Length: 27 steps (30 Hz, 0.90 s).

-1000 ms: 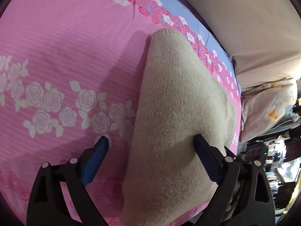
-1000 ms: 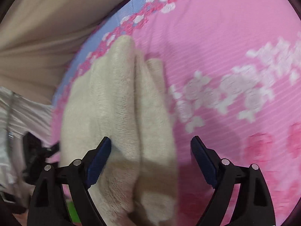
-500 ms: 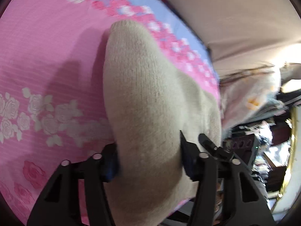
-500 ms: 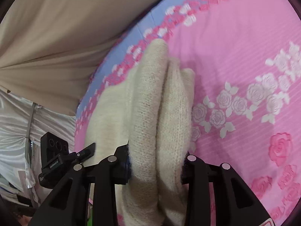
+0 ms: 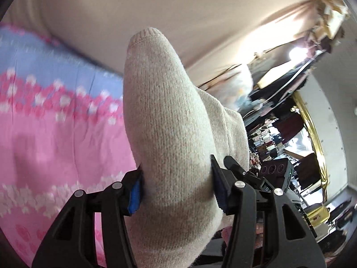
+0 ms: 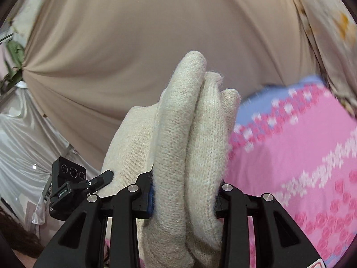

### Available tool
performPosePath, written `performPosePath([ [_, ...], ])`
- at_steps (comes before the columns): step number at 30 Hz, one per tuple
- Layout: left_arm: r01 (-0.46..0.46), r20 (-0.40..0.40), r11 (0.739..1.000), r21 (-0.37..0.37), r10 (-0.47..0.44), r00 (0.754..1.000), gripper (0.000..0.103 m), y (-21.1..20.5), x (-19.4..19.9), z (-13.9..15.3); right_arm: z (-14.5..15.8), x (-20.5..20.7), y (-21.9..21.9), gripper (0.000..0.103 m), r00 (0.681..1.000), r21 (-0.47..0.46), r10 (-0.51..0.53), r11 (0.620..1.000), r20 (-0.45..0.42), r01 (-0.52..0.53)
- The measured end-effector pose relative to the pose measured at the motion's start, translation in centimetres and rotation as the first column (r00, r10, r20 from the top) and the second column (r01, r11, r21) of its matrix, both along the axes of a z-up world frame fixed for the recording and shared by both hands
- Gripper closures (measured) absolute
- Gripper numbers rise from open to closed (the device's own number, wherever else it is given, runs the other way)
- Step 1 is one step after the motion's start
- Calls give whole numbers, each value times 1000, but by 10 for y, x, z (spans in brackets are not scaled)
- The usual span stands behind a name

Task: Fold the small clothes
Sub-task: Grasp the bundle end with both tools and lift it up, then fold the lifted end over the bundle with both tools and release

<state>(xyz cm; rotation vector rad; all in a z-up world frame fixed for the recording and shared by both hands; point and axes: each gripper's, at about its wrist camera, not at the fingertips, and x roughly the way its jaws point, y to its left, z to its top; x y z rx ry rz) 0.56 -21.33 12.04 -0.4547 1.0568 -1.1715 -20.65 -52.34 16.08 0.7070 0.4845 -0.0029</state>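
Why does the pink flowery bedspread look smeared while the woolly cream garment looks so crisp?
Left wrist view: the bedspread is motion-blurred, the knit garment held between the fingers stays sharp, and a lamp glares white. Right wrist view: same blur on the bedspread; fisheye bending curves the edges.

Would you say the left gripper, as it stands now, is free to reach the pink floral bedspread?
Probably not directly: the left gripper is shut on the folded beige knitted garment, whose bulk fills the space ahead of it. The pink floral bedspread lies open off to one side.
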Motion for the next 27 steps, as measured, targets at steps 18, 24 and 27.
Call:
performPosePath([
  [18,-212,367,972,-105,236,900,47,198,54,153,102,132,186,70,920,-54,310,950,238,-306],
  [24,-296,223,954,-41,297,928,46,271,109,98,37,193,254,70,936,27,339,939,93,-343],
  [27,-326,139,944,52,317,938,44,301,136,32,-34,223,286,68,943,86,331,941,-36,-327],
])
